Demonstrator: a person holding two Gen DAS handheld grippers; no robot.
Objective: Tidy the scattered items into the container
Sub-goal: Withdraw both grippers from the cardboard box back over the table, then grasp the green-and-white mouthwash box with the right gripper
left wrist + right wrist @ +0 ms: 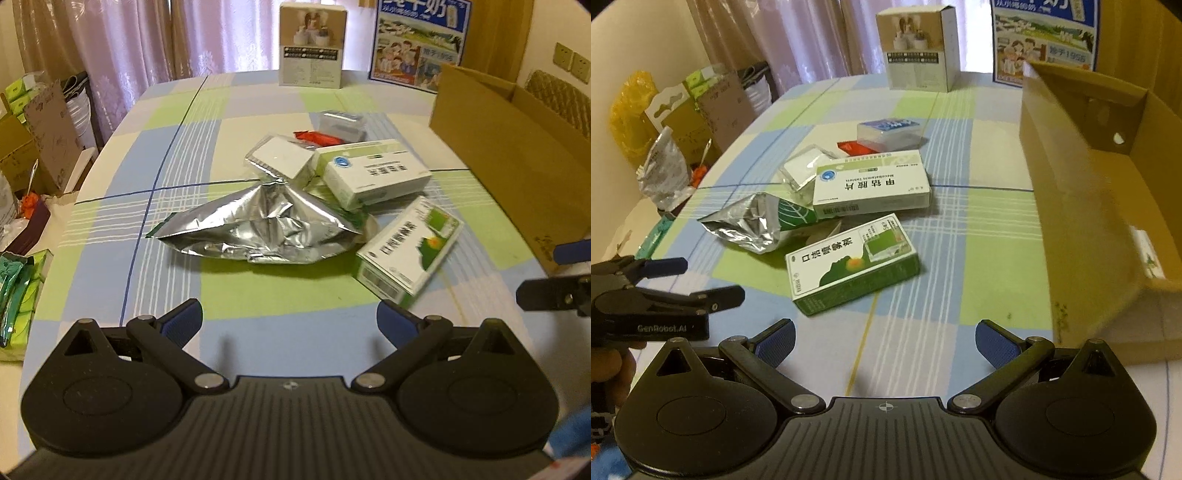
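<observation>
Scattered items lie on the checked tablecloth: a crumpled silver foil bag (pixel 266 225) (pixel 750 225), a white-and-green medicine box (pixel 373 173) (pixel 871 184), a green box (pixel 406 247) (pixel 853 262) nearer to me, a clear packet (pixel 280 155) (pixel 805 166), a red packet (pixel 317 137) (pixel 855 147) and a small clear box (pixel 341 123) (pixel 890 133). The open cardboard box (pixel 517 158) (pixel 1108 184) stands at the right with a white item (pixel 1147 254) inside. My left gripper (pixel 290 317) (pixel 709 278) is open, short of the foil bag. My right gripper (pixel 884 336) (pixel 554 273) is open and empty, just short of the green box.
A tall white product box (pixel 312 44) (pixel 918 48) and a blue printed carton (pixel 417 40) stand at the far edge of the table. Cardboard boxes, bags and green tissue packs (pixel 18 295) crowd the area past the table's left edge.
</observation>
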